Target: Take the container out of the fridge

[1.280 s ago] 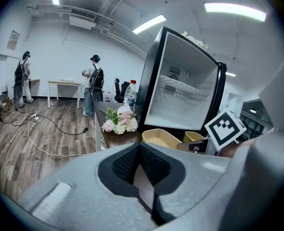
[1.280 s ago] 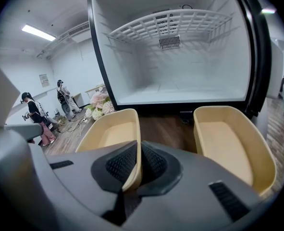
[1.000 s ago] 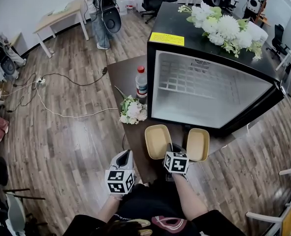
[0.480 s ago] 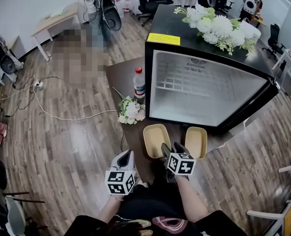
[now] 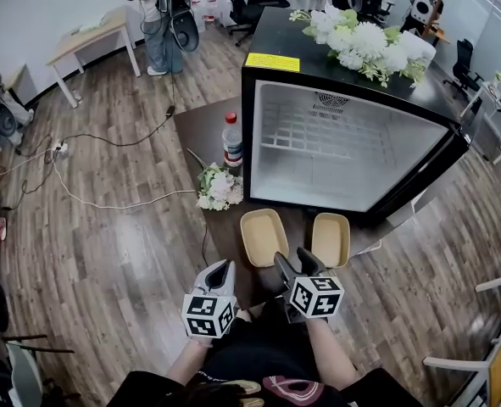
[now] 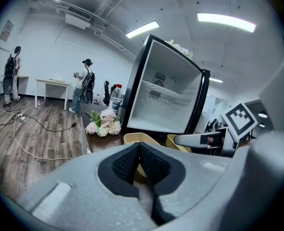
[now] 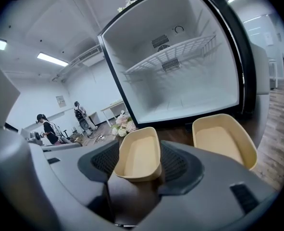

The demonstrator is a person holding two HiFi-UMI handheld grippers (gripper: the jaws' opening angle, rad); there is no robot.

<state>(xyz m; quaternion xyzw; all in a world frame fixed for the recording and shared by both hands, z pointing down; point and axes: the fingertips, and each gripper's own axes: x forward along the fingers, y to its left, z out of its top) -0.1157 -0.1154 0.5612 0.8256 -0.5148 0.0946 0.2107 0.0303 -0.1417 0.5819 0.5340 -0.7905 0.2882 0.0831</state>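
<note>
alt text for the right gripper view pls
The right gripper, jaws opening, has the near end of a beige container between them, unpressed, on a dark table. A second container sits right of it, before an open, empty fridge.

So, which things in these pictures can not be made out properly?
- Yellow rectangular label on the black mini fridge: head view, print too small.
- Clear plastic bottle with red cap: head view, label too small.
- Right-hand beige plastic container: left gripper view, mostly hidden behind the right gripper.
- Left-hand beige plastic container: right gripper view, near end between the opening fingers, base hidden by the gripper body.
</note>
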